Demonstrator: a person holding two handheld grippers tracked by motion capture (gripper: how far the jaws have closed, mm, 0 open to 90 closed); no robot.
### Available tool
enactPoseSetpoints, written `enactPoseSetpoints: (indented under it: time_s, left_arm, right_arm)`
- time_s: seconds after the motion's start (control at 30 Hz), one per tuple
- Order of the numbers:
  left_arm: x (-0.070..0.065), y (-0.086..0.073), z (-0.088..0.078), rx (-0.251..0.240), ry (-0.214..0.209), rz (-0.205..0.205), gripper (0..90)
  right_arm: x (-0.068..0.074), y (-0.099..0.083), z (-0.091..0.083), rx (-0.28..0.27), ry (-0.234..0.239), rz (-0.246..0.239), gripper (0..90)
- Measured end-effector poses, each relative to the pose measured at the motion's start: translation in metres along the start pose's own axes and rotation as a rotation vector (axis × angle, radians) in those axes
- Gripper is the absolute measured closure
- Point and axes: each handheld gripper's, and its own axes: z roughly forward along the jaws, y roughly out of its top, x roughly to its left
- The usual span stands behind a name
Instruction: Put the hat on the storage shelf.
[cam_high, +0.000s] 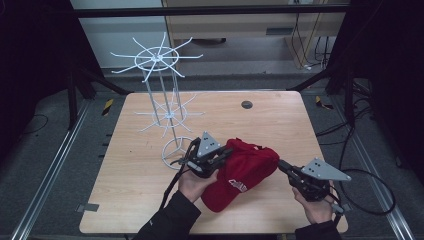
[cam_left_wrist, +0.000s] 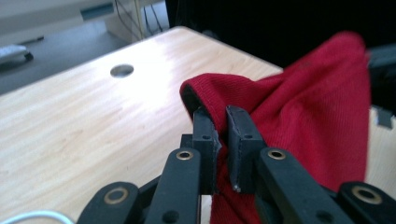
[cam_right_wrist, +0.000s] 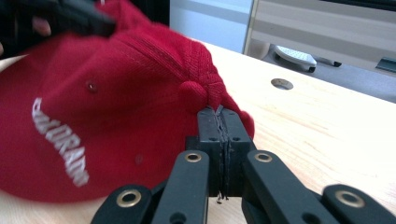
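A red cap (cam_high: 247, 172) with white lettering on its front hangs between my two grippers over the near part of the wooden table (cam_high: 270, 120). My left gripper (cam_high: 227, 154) grips it from the left. In the left gripper view the jaws (cam_left_wrist: 223, 122) are shut on the cap's (cam_left_wrist: 308, 107) dark-lined rim, with fabric between the pads. My right gripper (cam_high: 281, 165) meets the cap's right side. In the right gripper view its jaws (cam_right_wrist: 219, 114) are pressed together on a pinch of crown fabric, just below the cap's (cam_right_wrist: 116, 107) top button (cam_right_wrist: 194, 93).
A tall white wire rack (cam_high: 161, 95) with spoked arms stands at the table's left, its ring base (cam_high: 176, 150) close to my left hand. A round hole (cam_high: 246, 104) lies near the far edge. Cables (cam_high: 370, 190) trail on the floor at right.
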Motion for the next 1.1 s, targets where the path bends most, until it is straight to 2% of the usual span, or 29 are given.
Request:
enactPoseSetpoints:
  time_s: [0.17,0.3,0.4,0.5,0.6,0.67,0.7,0.77,0.8,0.9,1.0,1.1]
  left_arm:
    - [0.000,-0.025,0.023,0.073,-0.018,-0.035,82.5]
    - [0.000,-0.043,0.036,0.138,-0.014,-0.040,82.7]
    - [-0.001,-0.058,0.044,0.175,-0.025,-0.052,82.7]
    - [-0.001,-0.070,0.049,0.200,-0.032,-0.075,82.7]
    - [0.000,-0.078,0.051,0.221,-0.021,-0.077,81.8]
    - [0.001,-0.081,0.053,0.246,0.009,-0.075,76.1]
    - [0.002,-0.082,0.052,0.248,0.012,-0.073,73.5]
    - [0.003,-0.082,0.047,0.243,0.026,-0.077,66.8]
    - [0.005,-0.081,0.043,0.236,0.029,-0.073,64.1]
    - [0.008,-0.076,0.028,0.197,0.045,-0.066,58.6]
    - [0.009,-0.069,0.017,0.153,0.025,-0.070,54.7]
    - [0.007,-0.059,0.016,0.136,0.010,-0.038,50.5]
  right_arm:
    - [-0.001,0.002,0.008,0.019,-0.024,0.010,89.5]
    - [-0.001,0.003,0.028,0.059,-0.048,-0.003,90.0]
    - [-0.003,0.006,0.040,0.045,-0.054,0.000,90.0]
    - [-0.006,0.009,0.051,0.075,-0.059,0.012,90.0]
    - [-0.005,0.003,0.060,0.131,-0.053,0.021,90.0]
    - [-0.004,-0.002,0.061,0.147,-0.052,0.029,90.0]
    - [-0.005,-0.003,0.061,0.147,-0.054,0.031,87.7]
    - [-0.005,-0.003,0.058,0.136,-0.069,0.046,73.2]
    - [-0.005,-0.003,0.055,0.137,-0.069,0.055,72.1]
    - [-0.004,-0.006,0.047,0.138,-0.070,0.067,58.2]
    - [-0.003,-0.016,0.036,0.164,-0.082,0.082,51.5]
    - [-0.002,-0.026,0.027,0.184,-0.079,0.119,47.8]
